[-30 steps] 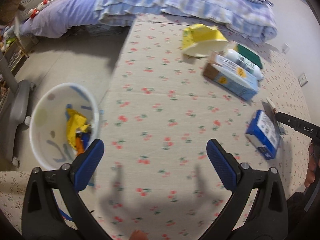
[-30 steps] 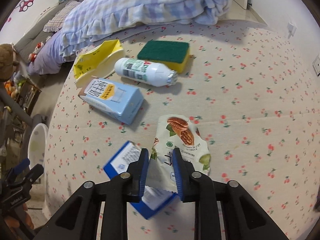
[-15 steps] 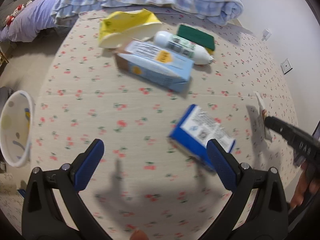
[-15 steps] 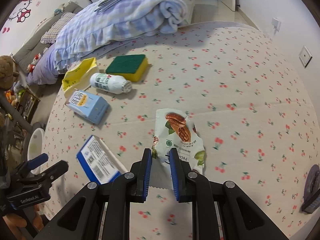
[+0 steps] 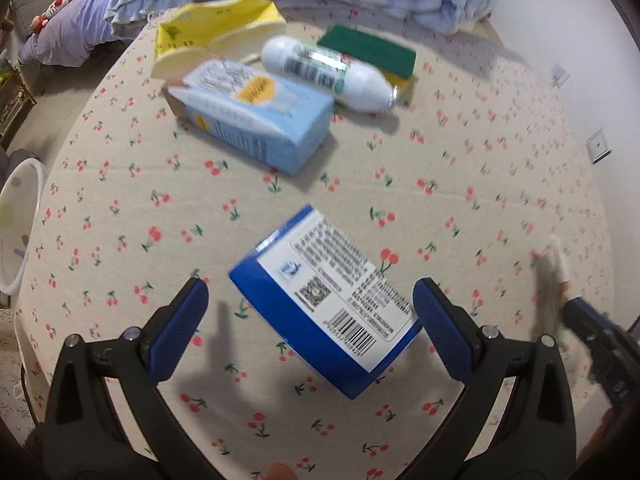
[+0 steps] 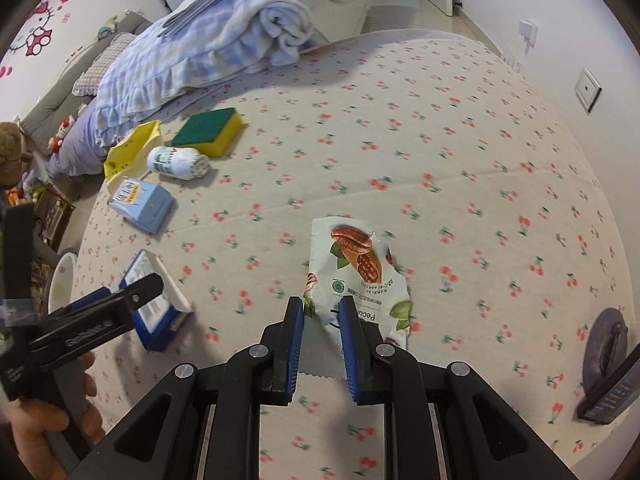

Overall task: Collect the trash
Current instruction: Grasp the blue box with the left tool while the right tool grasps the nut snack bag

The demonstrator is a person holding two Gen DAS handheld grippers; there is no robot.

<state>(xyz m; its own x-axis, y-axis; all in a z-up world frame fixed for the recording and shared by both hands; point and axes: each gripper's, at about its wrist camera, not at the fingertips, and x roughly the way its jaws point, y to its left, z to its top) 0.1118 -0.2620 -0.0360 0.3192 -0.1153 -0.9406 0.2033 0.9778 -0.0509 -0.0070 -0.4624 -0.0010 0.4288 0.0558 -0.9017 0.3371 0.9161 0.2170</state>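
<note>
A dark blue box (image 5: 328,300) with a white barcode label lies on the cherry-print mat (image 5: 480,184). My left gripper (image 5: 310,312) is open, its jaws either side of the box's near end, not touching it. The box also shows in the right wrist view (image 6: 154,300), with the left gripper (image 6: 132,300) over it. My right gripper (image 6: 322,322) is shut on the near edge of a pecan snack wrapper (image 6: 356,272) and holds it just above the mat.
A light blue carton (image 5: 252,116), a white bottle (image 5: 328,74), a green-and-yellow sponge (image 5: 372,54) and a yellow wrapper (image 5: 212,36) lie farther back. A white bin (image 5: 18,224) stands off the mat's left edge. A blue quilt (image 6: 224,48) lies behind. A wall runs along the right.
My left gripper has swung from the bin toward the dark blue box and closed in until its jaws flank it. My right gripper has lifted and drawn back, still holding the wrapper.
</note>
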